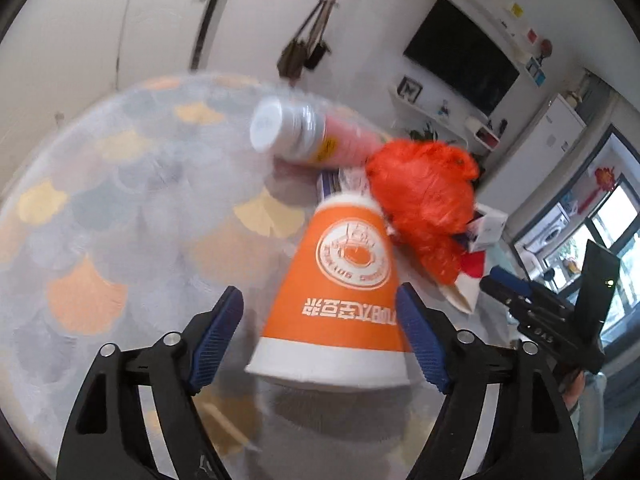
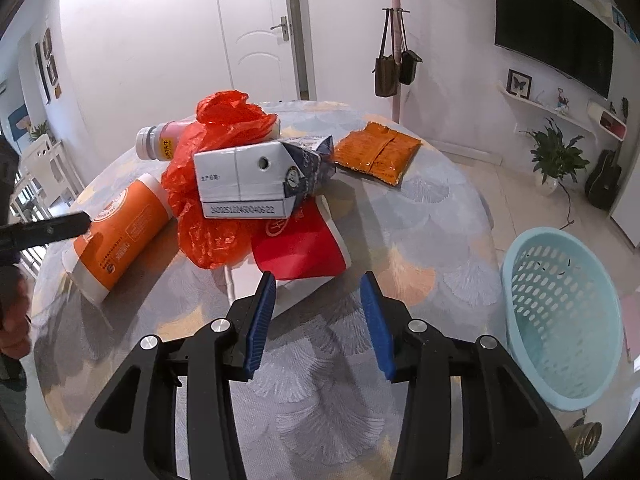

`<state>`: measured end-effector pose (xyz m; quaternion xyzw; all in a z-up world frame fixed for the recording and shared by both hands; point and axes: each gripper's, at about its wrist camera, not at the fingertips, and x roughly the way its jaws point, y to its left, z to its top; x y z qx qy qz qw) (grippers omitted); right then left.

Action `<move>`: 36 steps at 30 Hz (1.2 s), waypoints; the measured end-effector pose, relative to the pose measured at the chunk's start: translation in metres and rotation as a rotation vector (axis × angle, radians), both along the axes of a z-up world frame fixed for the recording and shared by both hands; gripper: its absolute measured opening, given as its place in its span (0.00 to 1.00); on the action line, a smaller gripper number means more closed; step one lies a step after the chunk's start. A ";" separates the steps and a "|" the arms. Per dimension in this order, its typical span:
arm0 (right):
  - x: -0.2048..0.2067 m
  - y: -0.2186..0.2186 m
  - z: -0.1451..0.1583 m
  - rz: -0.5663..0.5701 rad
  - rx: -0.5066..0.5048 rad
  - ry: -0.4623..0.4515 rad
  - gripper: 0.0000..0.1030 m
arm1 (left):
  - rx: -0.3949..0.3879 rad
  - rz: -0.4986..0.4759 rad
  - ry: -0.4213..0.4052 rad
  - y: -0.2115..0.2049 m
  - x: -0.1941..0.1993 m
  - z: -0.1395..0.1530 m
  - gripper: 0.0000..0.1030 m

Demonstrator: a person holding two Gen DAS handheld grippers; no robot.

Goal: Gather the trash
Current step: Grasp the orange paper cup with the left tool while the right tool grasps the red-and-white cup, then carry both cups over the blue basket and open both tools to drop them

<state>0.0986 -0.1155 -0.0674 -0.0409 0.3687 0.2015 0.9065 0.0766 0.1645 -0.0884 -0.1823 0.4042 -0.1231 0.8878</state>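
Orange cup (image 1: 340, 280) lies tipped on the surface (image 1: 120, 200) at 9 o'clock of the trash pile, straddled by the open left tool (image 1: 320, 340), so it could be rolled away or crushed if closed off-centre; right tool (image 2: 318, 320) is empty, part-open.

On the table (image 2: 400, 216), an orange cup (image 2: 120, 228) lies at left with the left tool's (image 2: 76, 222) tip on it, beside a red bag (image 2: 212, 184), carton (image 2: 256, 178), bottle (image 2: 160, 142), red cup (image 2: 304, 248) and orange packet (image 2: 376, 152); the right tool (image 2: 318, 316) hangs open at bottom centre, a blue basket (image 2: 560, 312) at right.
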 end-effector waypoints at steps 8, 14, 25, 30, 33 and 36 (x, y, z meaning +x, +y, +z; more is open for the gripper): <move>0.009 0.001 -0.002 0.026 0.017 0.013 0.66 | -0.037 -0.048 0.023 -0.025 0.012 -0.010 0.77; 0.028 0.010 -0.007 0.044 0.070 0.078 0.72 | 0.067 0.000 0.013 -0.040 0.013 -0.009 0.67; 0.046 0.004 -0.018 0.077 0.211 0.206 0.53 | 0.000 -0.003 -0.030 -0.049 -0.004 -0.001 0.64; 0.041 -0.004 -0.013 0.074 0.245 0.190 0.46 | -0.006 -0.005 -0.057 -0.054 -0.015 0.009 0.64; 0.031 -0.009 -0.003 0.051 0.222 0.146 0.44 | -0.013 -0.010 -0.088 -0.058 -0.022 0.020 0.64; 0.016 -0.018 0.010 0.019 0.188 0.083 0.43 | -0.001 -0.020 -0.118 -0.064 -0.032 0.032 0.64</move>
